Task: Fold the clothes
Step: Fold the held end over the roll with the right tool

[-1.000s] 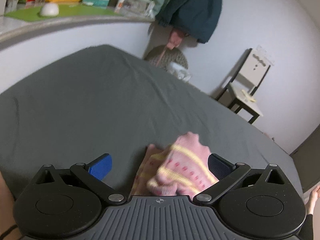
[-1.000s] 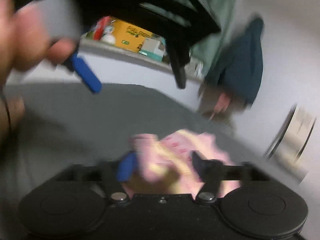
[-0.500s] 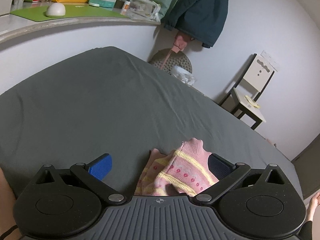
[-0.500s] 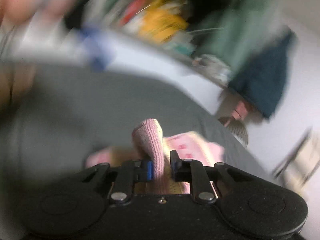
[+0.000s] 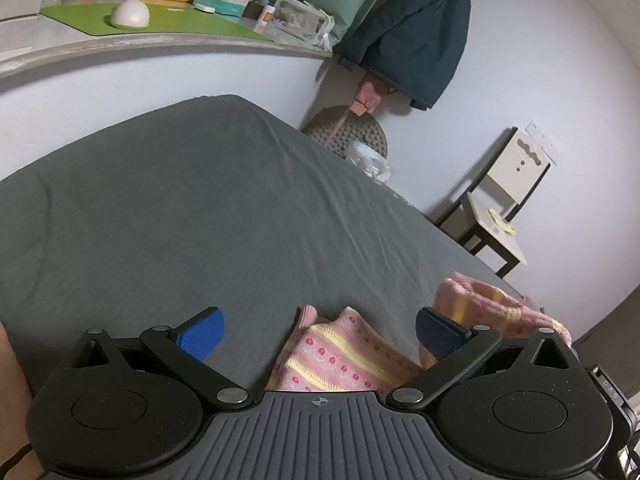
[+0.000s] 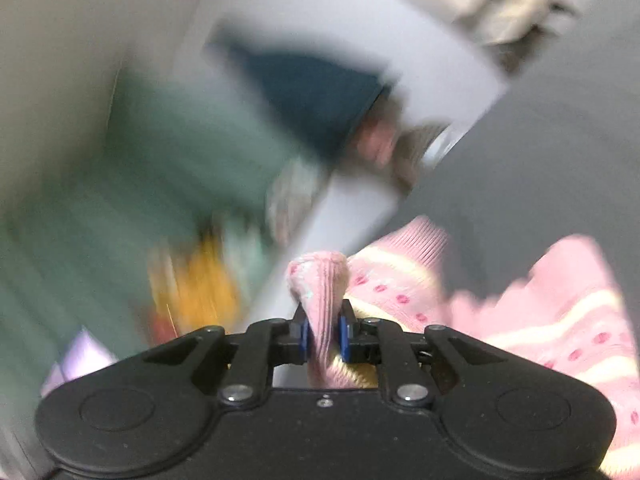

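A pink knitted sweater (image 5: 340, 356) with yellow stripes and small red flowers lies on the grey bed (image 5: 200, 208). My left gripper (image 5: 320, 332) hovers open over its near edge, the blue pads wide apart and touching nothing. Part of the sweater (image 5: 480, 300) is lifted at the right of the left wrist view. In the blurred right wrist view, my right gripper (image 6: 324, 332) is closing, its jaws pressed on a ribbed pink edge (image 6: 320, 280) of the sweater. The rest of the sweater (image 6: 540, 320) hangs off to the right.
A ledge with a green mat (image 5: 160, 20) and boxes runs behind the bed. A dark blue jacket (image 5: 420, 32) hangs on the wall above a round stool (image 5: 352, 136). A chair (image 5: 508, 196) stands to the right of the bed. A person's arm (image 5: 12, 380) shows at the left edge.
The right gripper has closed on the sweater's ribbed edge and swung and rolled with it. The bunched part of the sweater has been drawn to the right. The left gripper kept still.
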The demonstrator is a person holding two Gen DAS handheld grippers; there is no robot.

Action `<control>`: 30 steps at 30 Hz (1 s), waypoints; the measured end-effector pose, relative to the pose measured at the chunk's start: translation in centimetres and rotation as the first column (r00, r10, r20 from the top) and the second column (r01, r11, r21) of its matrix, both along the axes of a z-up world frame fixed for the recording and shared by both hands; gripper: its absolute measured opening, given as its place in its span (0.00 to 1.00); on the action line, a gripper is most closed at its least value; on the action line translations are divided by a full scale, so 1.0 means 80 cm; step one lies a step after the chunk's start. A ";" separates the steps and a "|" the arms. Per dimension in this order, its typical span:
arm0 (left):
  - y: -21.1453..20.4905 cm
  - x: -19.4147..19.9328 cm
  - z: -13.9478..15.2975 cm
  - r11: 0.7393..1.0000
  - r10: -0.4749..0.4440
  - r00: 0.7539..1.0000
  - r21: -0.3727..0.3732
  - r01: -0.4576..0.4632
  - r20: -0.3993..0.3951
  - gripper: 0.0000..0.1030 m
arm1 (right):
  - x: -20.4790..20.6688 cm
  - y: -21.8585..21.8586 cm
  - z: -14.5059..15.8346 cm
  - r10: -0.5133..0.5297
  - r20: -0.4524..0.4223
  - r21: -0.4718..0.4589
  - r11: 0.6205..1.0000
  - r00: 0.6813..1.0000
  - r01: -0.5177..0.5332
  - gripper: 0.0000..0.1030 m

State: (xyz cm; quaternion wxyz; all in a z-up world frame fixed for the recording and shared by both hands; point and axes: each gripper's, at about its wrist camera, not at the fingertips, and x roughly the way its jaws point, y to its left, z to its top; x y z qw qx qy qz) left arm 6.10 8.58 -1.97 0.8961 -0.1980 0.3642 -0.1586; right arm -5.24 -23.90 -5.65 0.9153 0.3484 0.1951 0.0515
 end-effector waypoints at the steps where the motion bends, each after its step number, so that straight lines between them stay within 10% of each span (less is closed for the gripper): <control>1: 0.001 0.000 -0.001 1.000 0.003 1.000 -0.001 -0.003 -0.001 1.00 | 0.011 0.026 -0.008 0.078 -0.075 -0.078 0.993 0.994 -0.084 0.08; 9: -0.001 0.001 -0.007 1.000 0.004 1.000 0.016 -0.004 -0.007 1.00 | 0.010 0.127 -0.023 0.200 -0.208 -0.500 0.820 0.957 -0.280 0.10; 15: -0.002 0.001 -0.008 1.000 -0.007 1.000 0.020 0.007 -0.008 1.00 | 0.029 0.200 -0.033 0.339 -0.193 -0.809 0.477 0.921 -0.345 0.09; 18: -0.001 0.001 -0.007 1.000 -0.008 1.000 0.021 0.008 -0.003 1.00 | 0.031 0.213 -0.053 0.371 -0.231 -0.845 0.382 0.900 -0.375 0.09; 25: 0.006 0.003 -0.007 1.000 0.017 1.000 0.015 -0.017 -0.002 1.00 | 0.018 0.208 -0.058 0.426 -0.222 -0.842 0.371 0.877 -0.392 0.21; 28: 0.007 0.003 -0.007 1.000 0.025 1.000 0.017 -0.025 0.000 1.00 | 0.030 0.197 -0.045 0.463 -0.202 -0.817 0.406 0.863 -0.409 0.46; 30: 0.008 0.004 -0.007 0.999 0.029 1.000 0.019 -0.029 0.002 1.00 | 0.020 0.178 -0.020 0.455 -0.118 -0.783 0.504 0.883 -0.365 0.46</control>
